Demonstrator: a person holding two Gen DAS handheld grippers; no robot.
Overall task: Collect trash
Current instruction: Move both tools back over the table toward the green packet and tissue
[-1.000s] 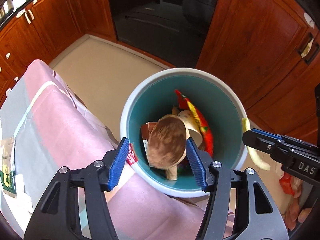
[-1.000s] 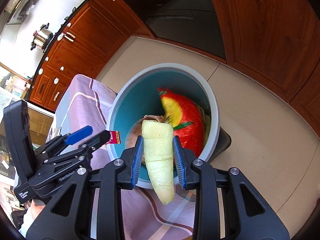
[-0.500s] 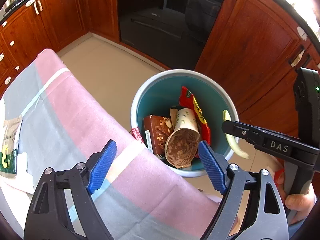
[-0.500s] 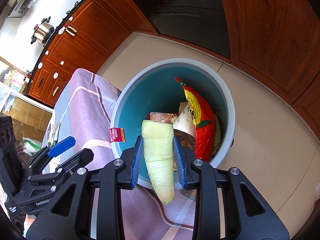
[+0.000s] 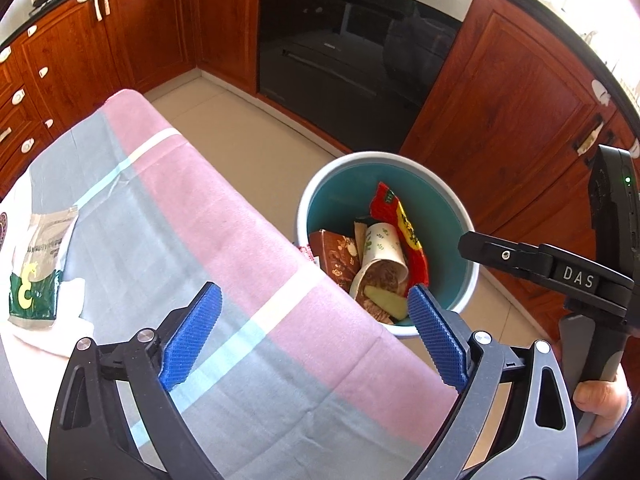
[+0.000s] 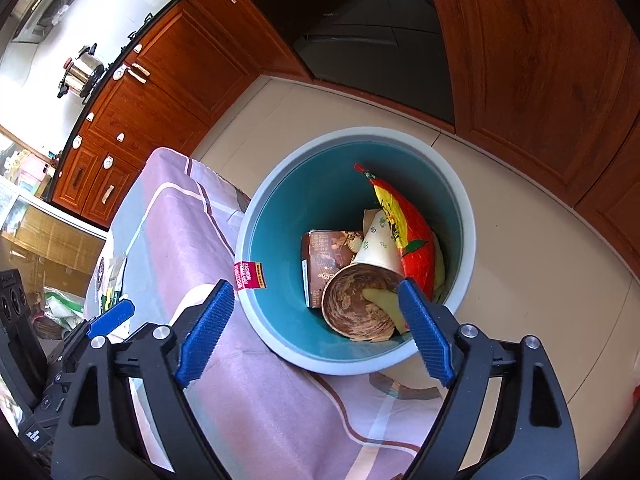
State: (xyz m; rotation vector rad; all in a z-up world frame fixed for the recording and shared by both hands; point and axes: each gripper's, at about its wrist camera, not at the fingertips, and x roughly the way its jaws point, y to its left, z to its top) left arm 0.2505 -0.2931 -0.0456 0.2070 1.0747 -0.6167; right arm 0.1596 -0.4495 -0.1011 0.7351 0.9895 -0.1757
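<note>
A table under a pink and grey striped cloth (image 5: 208,248) fills the space below both tongs. The left gripper (image 5: 316,322) hangs over the cloth with its jaws spread wide and nothing between them. The right gripper (image 6: 316,330) is also wide open and empty; its right blue pad sits over the near rim of the bin while its left pad is over the cloth.

The round bin (image 6: 468,232), teal inside with a pale rim, stands on the floor against the table edge, ahead of the right gripper's fingers and ahead and to the right of the left gripper. Inside it, from large to small: a red and yellow snack bag (image 6: 412,236) leans against the far right wall; a brown carton (image 6: 328,256) lies to its left; a paper cup (image 6: 360,304) lies on its side with its stained mouth facing the tongs. A pale green peel (image 6: 386,300) rests in and across the cup's mouth, just ahead of the right gripper's right pad and apart from it.

Left of the left gripper, a printed packet (image 5: 38,264) lies on the cloth.
</note>
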